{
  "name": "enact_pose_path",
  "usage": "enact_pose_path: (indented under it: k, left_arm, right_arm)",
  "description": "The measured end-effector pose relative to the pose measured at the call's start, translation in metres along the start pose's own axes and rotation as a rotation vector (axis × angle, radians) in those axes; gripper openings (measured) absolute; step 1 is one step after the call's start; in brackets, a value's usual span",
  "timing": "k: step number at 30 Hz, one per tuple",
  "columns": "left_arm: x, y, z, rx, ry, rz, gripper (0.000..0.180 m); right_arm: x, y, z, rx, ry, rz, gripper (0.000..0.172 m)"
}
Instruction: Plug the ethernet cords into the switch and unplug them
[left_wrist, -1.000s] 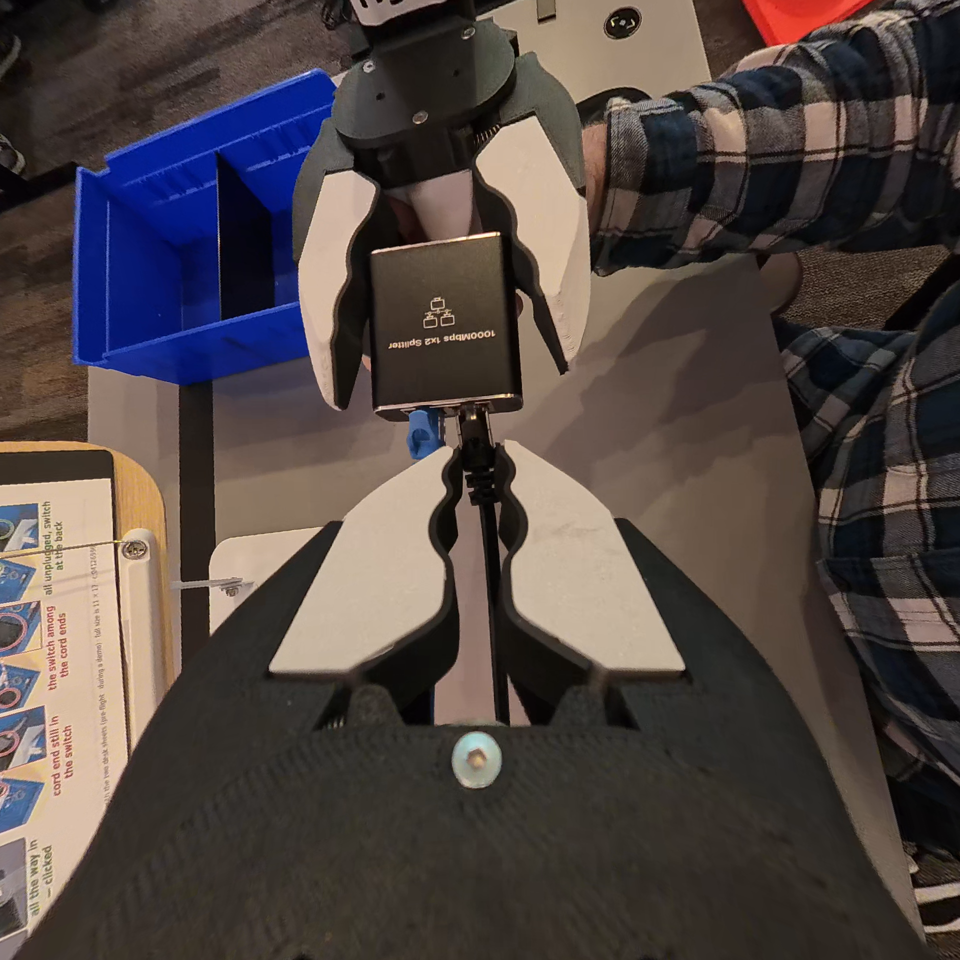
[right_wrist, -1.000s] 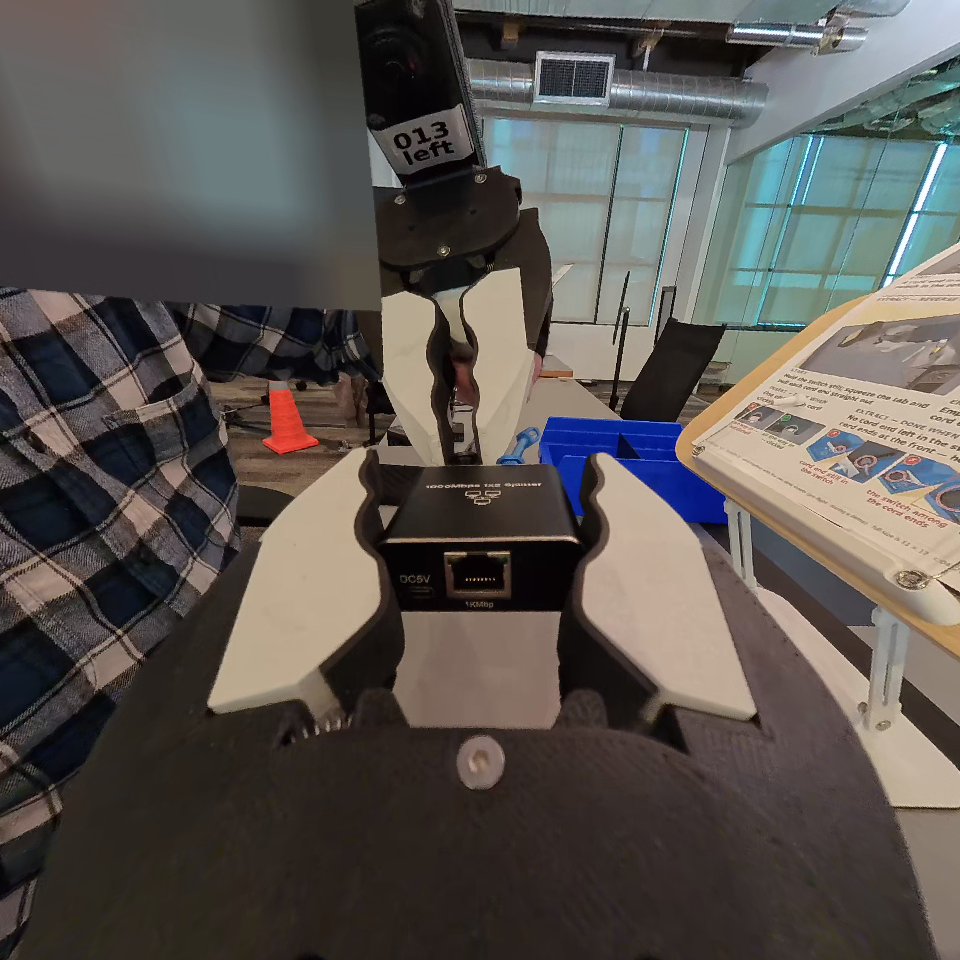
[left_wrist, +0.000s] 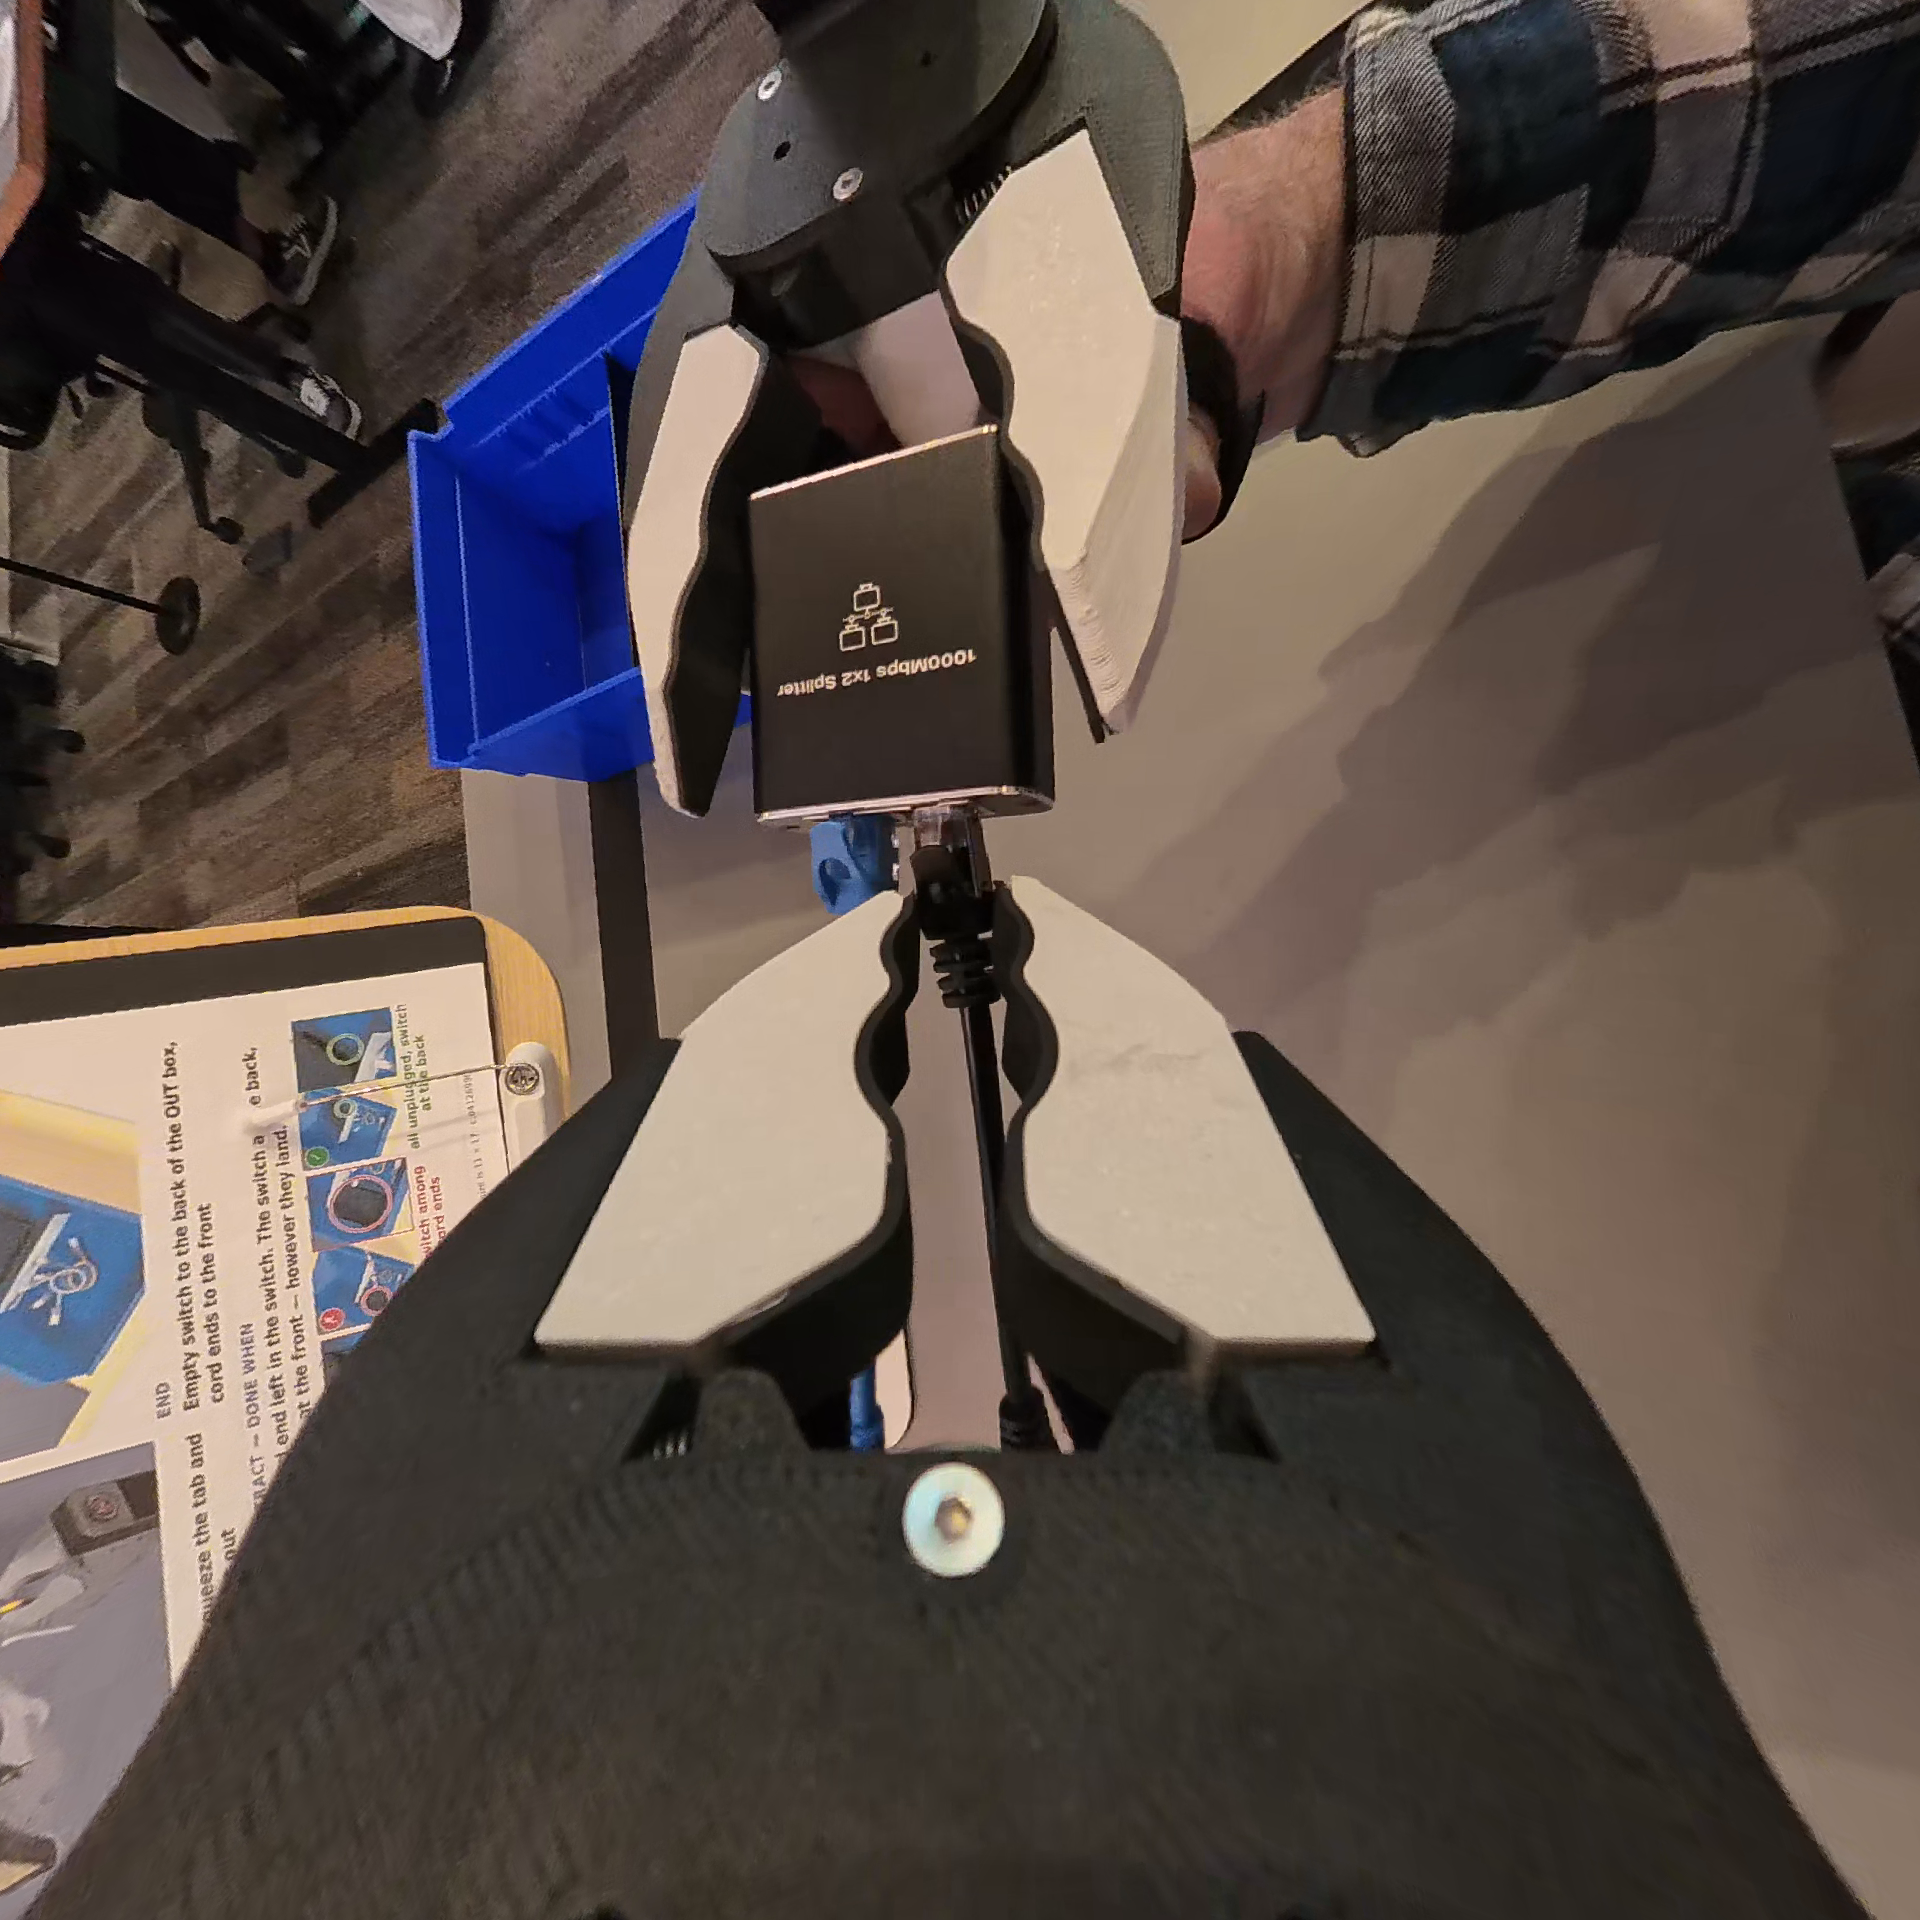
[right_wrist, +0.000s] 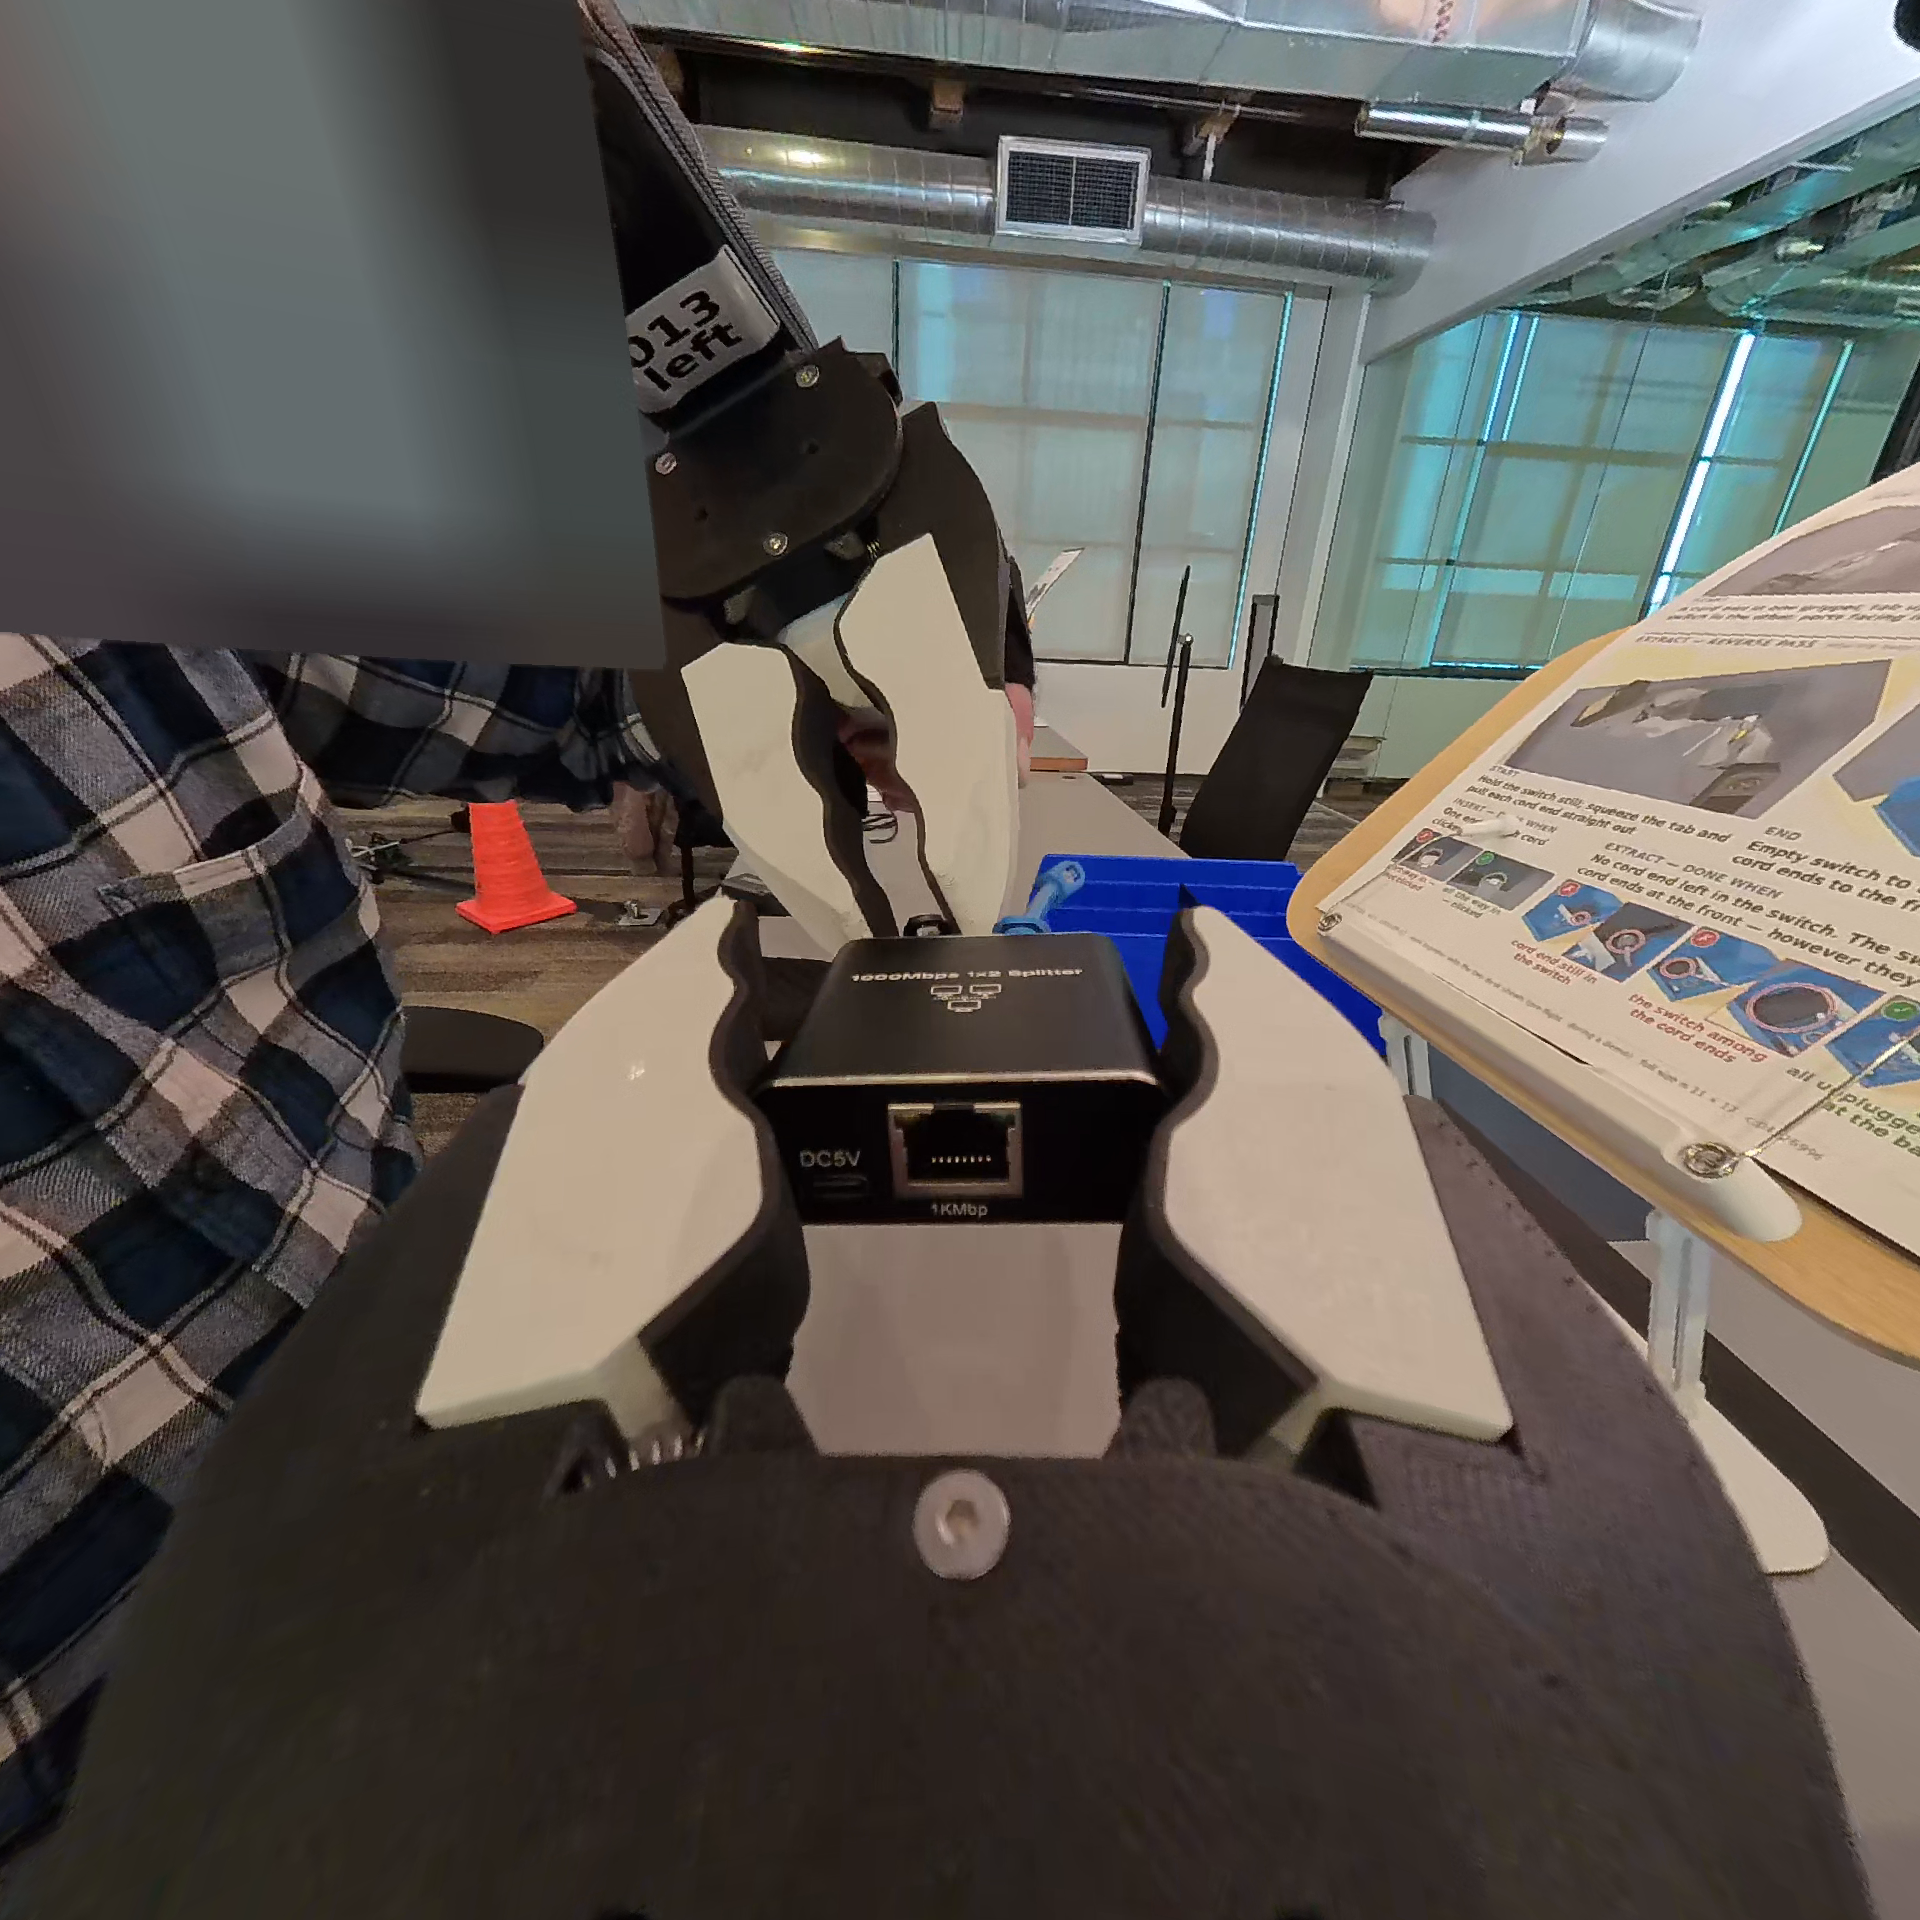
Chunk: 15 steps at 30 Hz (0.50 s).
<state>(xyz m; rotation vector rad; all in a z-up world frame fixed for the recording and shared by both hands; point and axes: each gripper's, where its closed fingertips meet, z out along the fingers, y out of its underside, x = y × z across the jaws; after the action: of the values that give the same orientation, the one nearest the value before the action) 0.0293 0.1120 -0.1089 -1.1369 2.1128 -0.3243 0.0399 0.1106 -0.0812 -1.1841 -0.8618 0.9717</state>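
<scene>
The switch (right_wrist: 961, 1081), a small black box, is held above the grey bench (left_wrist: 1507, 831) between the two fingers of the right gripper (right_wrist: 961, 935). Both pads press against its side walls. One open port on its near face looks back toward the right wrist camera.

The left gripper (left_wrist: 961, 904) faces the switch from the opposite side. Its fingers (left_wrist: 1101, 1039) are nearly together and pinch the ribbed boot of a black ethernet cord (left_wrist: 961, 956). The cord's clear plug sits at a port on the far face of the switch; how deep it is seated cannot be told. The black cable runs back between the fingers toward the left wrist camera.

A blue cord (left_wrist: 847, 868) is seated in the neighbouring port on the same face. No gripper touches it.

A blue bin (left_wrist: 520, 582) with a divider stands at the bench's far edge, beyond the switch. An instruction sheet on a wooden stand (right_wrist: 1662, 935) stands to one side. A person's plaid sleeve (left_wrist: 1610, 208) reaches to the right gripper. An orange cone (right_wrist: 509, 868) stands on the floor in the background.
</scene>
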Motion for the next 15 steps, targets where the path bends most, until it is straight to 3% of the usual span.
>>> enact_pose_path:
  k: [15]
  left_arm:
    - [-0.018, -0.003, -0.003, -0.06, -0.322, 0.223, 0.014]
  right_arm:
    - [0.009, -0.01, -0.001, 0.058, 0.051, 0.044, 0.075]
